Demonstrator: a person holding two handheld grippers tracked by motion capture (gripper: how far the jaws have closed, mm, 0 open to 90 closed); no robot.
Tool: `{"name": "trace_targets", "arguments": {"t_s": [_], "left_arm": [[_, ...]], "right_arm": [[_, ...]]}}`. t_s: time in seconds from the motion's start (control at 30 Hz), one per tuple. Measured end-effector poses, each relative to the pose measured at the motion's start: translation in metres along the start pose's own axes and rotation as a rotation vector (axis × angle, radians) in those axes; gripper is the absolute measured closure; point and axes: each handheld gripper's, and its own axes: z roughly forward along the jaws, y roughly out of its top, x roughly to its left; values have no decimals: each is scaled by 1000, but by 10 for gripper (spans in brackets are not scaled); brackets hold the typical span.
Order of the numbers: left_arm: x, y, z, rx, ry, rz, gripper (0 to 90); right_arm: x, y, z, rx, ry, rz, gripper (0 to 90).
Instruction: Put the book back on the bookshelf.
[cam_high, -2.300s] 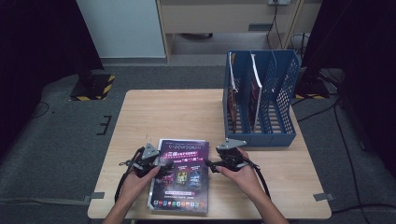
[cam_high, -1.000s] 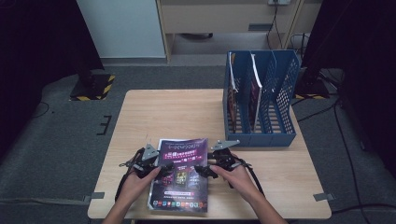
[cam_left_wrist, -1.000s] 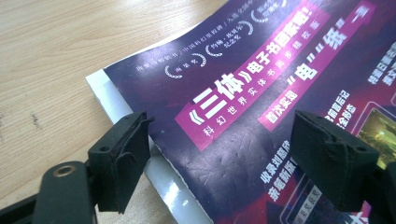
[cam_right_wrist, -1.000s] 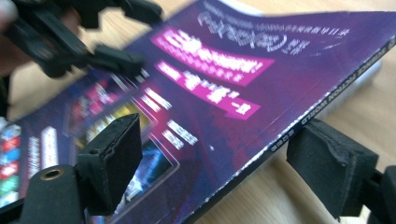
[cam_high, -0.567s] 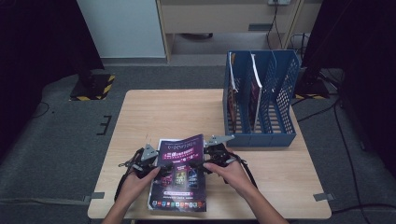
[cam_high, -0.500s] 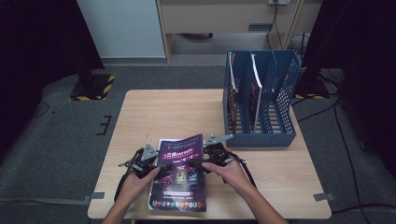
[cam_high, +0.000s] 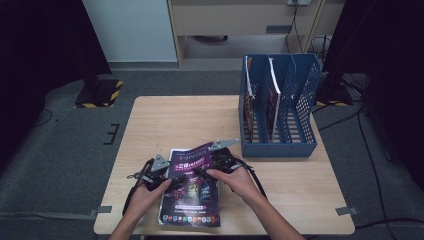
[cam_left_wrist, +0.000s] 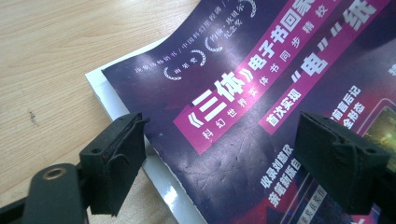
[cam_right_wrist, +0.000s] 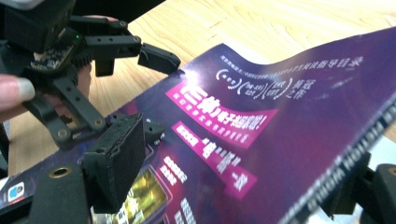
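Purple glossy stock, the magazine (cam_high: 192, 187) lies at the near edge of the counter (cam_high: 180, 120), with its right long edge raised off the wood and its left long edge down. The step in hand appears to be lifting it for transfer to the blue file rack (cam_high: 280, 145), which stands well apart at the right and already holds magazines upright in its left compartments. The left gripper (cam_high: 167, 177) sits over the left edge with its fingers (cam_left_wrist: 114, 158) wide: one is outside the white page block and the other is above the cover, and neither presses on it. The right gripper (cam_high: 207, 167) straddles the raised spine edge, also wide. One finger (cam_right_wrist: 116, 158) is above the cover and the other is tucked beneath the spine, so the magazine is levered up rather than pinched. For a sound grasp, slide the lower right finger further under the whole page block, not the cover alone, then close until both pads bear flat. Use the left gripper to steady the opposite edge so that the magazine does not skid on the smooth wood. Grip near the middle of the spine, because the limp pages will sag and fan if they are held at a corner. Raise the magazine to vertical before moving toward an empty compartment.
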Motion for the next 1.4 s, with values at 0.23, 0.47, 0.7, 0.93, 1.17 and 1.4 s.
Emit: {"name": "trace_targets", "arguments": {"t_s": [0.23,0.47,0.7,0.93,1.17,1.4], "left_arm": [[0,0,0,0,-2,-2,152],[0,0,0,-2,4,4,133],[0,-2,2,-18,-2,-26,116],[1,1,1,-26,15,-34,92],[1,4,-5,-52,20,-19,92],[0,3,-9,-41,-13,-11,92]], "right_arm": [[4,8,9,17,-19,-6,286],[5,14,17,14,-55,-6,392],[9,21,24,27,-94,8,510],[6,24,20,5,-133,39,720],[7,34,12,-39,-122,19,783],[9,42,-3,-90,-135,-7,800]]}}
